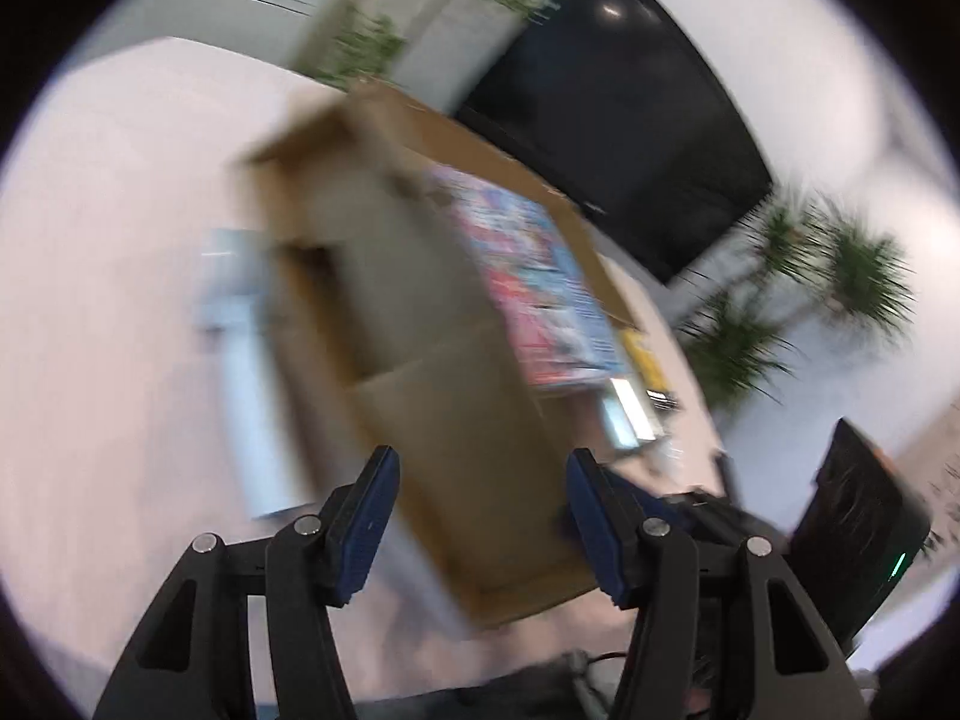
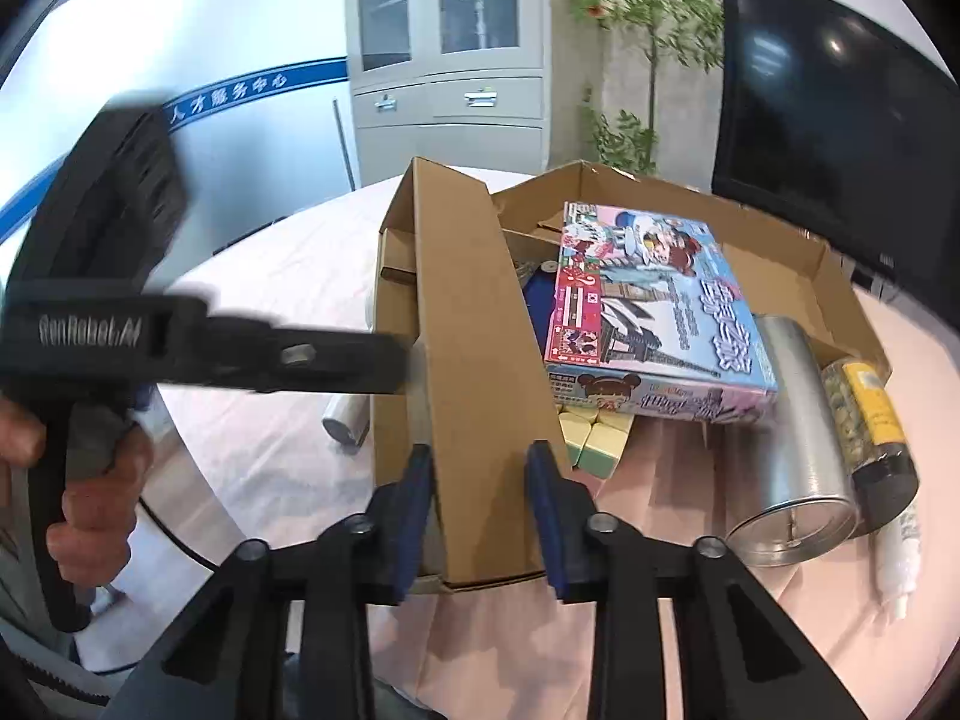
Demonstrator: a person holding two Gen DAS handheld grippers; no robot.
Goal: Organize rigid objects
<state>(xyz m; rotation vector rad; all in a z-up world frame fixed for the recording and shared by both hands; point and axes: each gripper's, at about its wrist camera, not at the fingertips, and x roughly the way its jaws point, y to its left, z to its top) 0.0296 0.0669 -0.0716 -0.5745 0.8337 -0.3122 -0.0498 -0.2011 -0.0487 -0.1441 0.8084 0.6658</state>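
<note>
Straddling the cardboard flap [image 2: 474, 324], right tool [image 2: 480, 516] gapes.

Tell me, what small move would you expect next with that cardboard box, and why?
Probably the right gripper closes on the raised cardboard flap between its open fingers and folds it outward. The flap stands over the cardboard box, which already holds the colourful game box, while the silver tin and the jar lie on the table outside it.

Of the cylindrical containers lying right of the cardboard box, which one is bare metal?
The tin, nearest the box. The jar beside it is clear with a yellow label and black lid; the tube is white.
</note>
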